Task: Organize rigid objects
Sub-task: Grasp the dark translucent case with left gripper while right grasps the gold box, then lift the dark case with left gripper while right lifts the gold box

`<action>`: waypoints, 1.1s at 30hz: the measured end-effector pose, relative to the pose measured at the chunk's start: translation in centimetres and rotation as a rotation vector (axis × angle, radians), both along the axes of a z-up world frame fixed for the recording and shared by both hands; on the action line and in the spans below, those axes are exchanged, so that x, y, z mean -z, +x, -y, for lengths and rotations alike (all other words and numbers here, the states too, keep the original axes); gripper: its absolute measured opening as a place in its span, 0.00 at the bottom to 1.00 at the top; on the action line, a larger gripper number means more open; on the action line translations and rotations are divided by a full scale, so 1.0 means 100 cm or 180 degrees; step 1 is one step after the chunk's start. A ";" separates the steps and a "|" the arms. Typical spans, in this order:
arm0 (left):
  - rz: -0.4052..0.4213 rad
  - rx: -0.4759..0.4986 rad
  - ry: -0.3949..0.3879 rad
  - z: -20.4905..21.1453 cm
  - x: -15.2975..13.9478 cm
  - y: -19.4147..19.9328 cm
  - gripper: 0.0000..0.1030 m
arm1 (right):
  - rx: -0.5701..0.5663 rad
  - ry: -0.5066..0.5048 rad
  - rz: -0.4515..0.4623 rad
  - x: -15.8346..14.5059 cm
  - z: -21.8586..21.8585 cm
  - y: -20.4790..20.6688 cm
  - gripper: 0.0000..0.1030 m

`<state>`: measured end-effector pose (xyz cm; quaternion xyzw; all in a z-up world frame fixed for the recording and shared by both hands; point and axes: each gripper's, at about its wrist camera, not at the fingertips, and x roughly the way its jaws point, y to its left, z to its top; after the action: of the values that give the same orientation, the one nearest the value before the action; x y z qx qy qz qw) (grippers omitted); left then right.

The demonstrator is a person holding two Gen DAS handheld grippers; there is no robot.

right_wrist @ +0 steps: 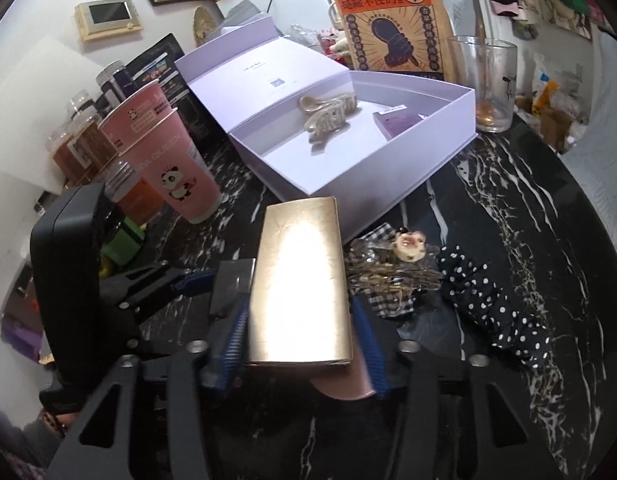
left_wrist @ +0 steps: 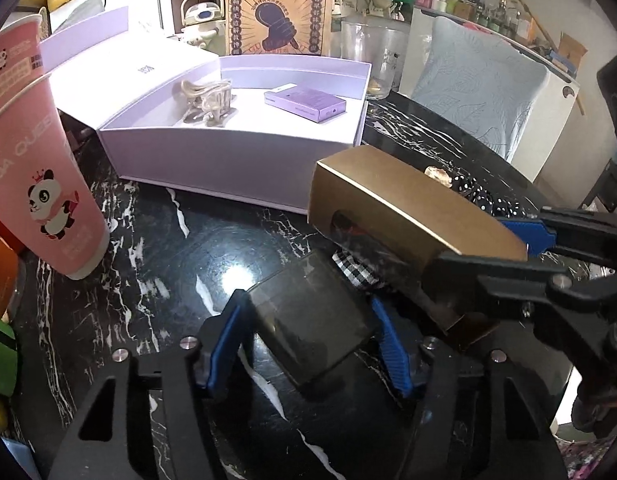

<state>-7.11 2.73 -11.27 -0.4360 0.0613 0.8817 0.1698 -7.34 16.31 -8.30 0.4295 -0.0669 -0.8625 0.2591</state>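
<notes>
- Two claws work side by side on the dark marbled table [left_wrist: 156, 240], each half closed around its own item, so both pickups can go toward the box together.
- The left claw [left_wrist: 308, 344] has its blue pads either side of a dark slab [left_wrist: 312, 316]. The left pad [left_wrist: 224, 344] looks to touch the slab's edge; on the right I cannot tell whether the pad presses or only stands just beside it.
- The right claw [right_wrist: 300, 332] straddles the gold box [right_wrist: 300, 284] near its close end, blue pads against both long sides, gripping it across its narrow width. I judge this a firm hold, though glare washes out the top face.
- From the left view the gold box [left_wrist: 408, 216] sits tilted, its near end raised over the slab, probably being lifted.
- The lilac box [right_wrist: 348, 168] lies open just beyond, lid folded back, and serves as the goal. A hair claw [right_wrist: 328, 116] and a small purple pack [right_wrist: 396, 120] already lie inside, apart from each other, leaving bare floor between and in front.
- Beside the gold box rest a checked bow with a charm [right_wrist: 392, 268] and a dotted scrunchie [right_wrist: 496, 308], soft things I judge are to stay out.
- A pink cup [right_wrist: 176, 160] stands left of the lilac box, and a glass [right_wrist: 488, 84] behind its far corner.
- Hidden: a pinkish shape [right_wrist: 344, 380] under the gold box's near end is too covered to name, and the slab's underside and far edge are hidden.
</notes>
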 end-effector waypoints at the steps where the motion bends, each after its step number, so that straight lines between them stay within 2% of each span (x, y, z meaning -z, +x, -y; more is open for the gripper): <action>1: 0.0006 0.0003 0.0014 0.000 0.000 0.001 0.60 | -0.0005 0.0034 -0.0035 -0.001 0.001 0.001 0.45; 7: 0.0017 -0.0012 -0.0020 0.004 -0.002 0.006 0.59 | -0.0013 0.0131 -0.0222 -0.008 -0.002 0.010 0.44; 10: 0.0072 -0.0063 0.0050 0.010 -0.003 0.010 0.59 | -0.0014 0.0143 -0.0280 -0.012 -0.007 0.014 0.44; 23: 0.0180 -0.0232 0.0166 0.030 -0.001 0.029 0.59 | -0.0009 0.0320 -0.0281 -0.005 -0.019 0.035 0.44; 27: 0.0126 -0.0318 0.0202 0.033 -0.001 0.027 0.59 | 0.0000 0.0350 -0.0314 -0.005 -0.017 0.035 0.45; 33: 0.0110 -0.0333 0.0118 0.030 0.001 0.023 0.59 | -0.0011 0.0378 -0.0291 0.002 -0.011 0.029 0.48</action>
<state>-4.84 -0.24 -11.32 -0.4505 0.0192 0.8827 0.1326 -4.47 17.39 -8.52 0.4044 -0.0029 -0.8832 0.2375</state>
